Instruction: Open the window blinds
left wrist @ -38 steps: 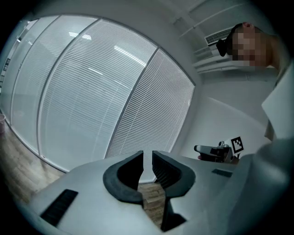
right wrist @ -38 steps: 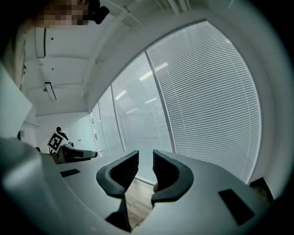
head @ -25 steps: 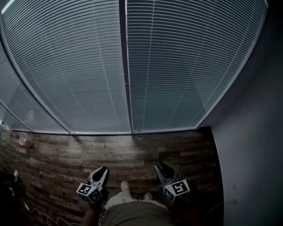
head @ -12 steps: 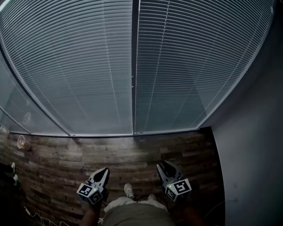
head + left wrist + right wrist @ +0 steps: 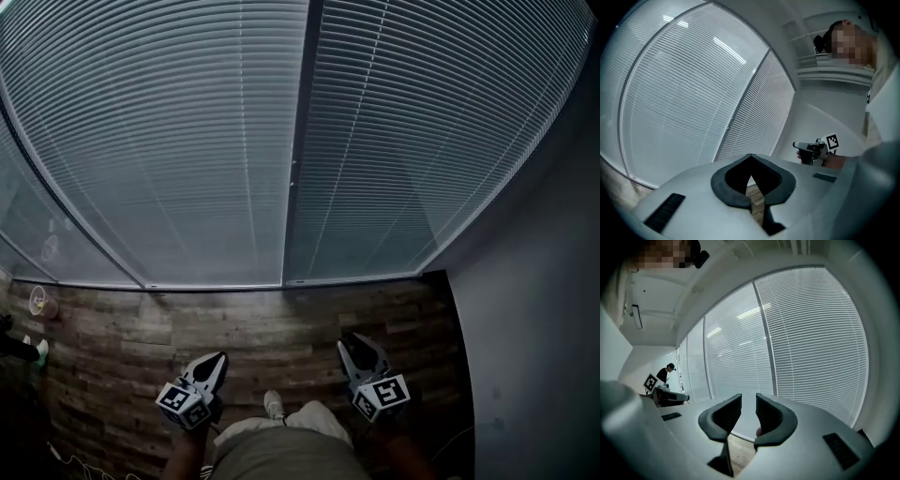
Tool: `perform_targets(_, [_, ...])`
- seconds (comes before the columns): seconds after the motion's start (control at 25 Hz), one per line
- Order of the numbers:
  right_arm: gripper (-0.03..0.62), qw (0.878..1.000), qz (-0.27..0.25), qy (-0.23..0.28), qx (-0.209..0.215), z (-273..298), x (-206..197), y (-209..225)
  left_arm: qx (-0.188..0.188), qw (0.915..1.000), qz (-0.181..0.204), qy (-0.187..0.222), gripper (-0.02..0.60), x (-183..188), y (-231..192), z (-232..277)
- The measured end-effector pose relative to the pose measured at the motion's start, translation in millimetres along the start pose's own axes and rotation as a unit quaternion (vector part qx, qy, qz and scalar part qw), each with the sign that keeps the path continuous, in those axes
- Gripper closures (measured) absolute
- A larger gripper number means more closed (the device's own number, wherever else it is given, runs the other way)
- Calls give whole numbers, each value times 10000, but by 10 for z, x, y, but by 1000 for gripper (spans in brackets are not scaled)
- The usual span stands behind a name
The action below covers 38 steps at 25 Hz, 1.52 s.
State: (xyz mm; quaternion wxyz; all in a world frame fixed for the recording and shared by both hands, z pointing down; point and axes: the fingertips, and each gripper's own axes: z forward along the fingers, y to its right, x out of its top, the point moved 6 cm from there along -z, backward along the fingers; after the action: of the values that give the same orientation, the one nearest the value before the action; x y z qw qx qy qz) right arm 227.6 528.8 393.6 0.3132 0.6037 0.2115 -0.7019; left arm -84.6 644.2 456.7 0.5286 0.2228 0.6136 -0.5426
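A: Quick, where are the blinds?

B: Head view, they fill everything from 9 through 12 to 3 o'clock. The left blind [image 5: 169, 141] and right blind [image 5: 422, 141] both hang full length. Their bottom rails sit at the edge of the wood floor [image 5: 253, 323], and the slats look turned flat and closed. A dark mullion [image 5: 298, 178] runs between them at 12.

A: Grippers?

B: The left gripper [image 5: 217, 356] is at 7 o'clock and the right gripper [image 5: 354, 339] at 5 o'clock. Both are low over the floor, pointing toward the blinds and well apart from them. Neither touches anything.

A: Jaw state, left?

B: Left gripper view shows the tips together with nothing between them. A sliver of floor shows under the pads.

A: Right?

B: Right gripper view shows the jaws apart with a clear gap. They're empty, and only blind slats show through the gap.

A: Anything else?

B: There's a grey wall [image 5: 534, 356] from 3 to 5 o'clock, meeting the right blind at the corner. The person's shoe [image 5: 274, 405] is at 6, between the grippers. A small round cup-like thing [image 5: 39, 300] sits on the floor at 8, but it's too small to tell what it is. In the right gripper view another person [image 5: 665, 373] stands far off at 9, along the window line.
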Motion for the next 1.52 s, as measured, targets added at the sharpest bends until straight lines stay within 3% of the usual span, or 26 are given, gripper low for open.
perform_targets(0.24, [496, 9997, -227, -72, -88, 115, -59, -104, 117, 9999, -1, 116, 571, 15, -278, -106])
perform_targets(0.48, [495, 9996, -239, -134, 90, 502, 9, 98, 185, 9998, -48, 35, 571, 125, -546, 159])
perform_targets(0.72, [494, 9994, -166, -147, 274, 740, -48, 197, 33, 9999, 45, -150, 571, 164, -541, 372])
perform_targets(0.88, [494, 9984, -323, -123, 446, 914, 180, 375, 5, 9998, 79, -155, 571, 382, -466, 678])
perform_targets(1.04, [495, 9977, -291, -109, 595, 1061, 285, 609, 206, 9997, 100, -2, 571, 497, -420, 958])
perform_targets(1.24, [494, 9972, -356, -94, 654, 1149, 271, 901, 403, 9991, 104, 31, 571, 355, -351, 1258])
perform_targets(1.4, [495, 9962, -336, -115, 799, 1251, 294, 1158, 583, 9981, -132, 123, 571, 362, -288, 1562])
perform_targets(1.52, [494, 9961, -251, -142, 828, 1277, 127, 1341, 789, 9963, -314, 134, 571, 132, -234, 1701])
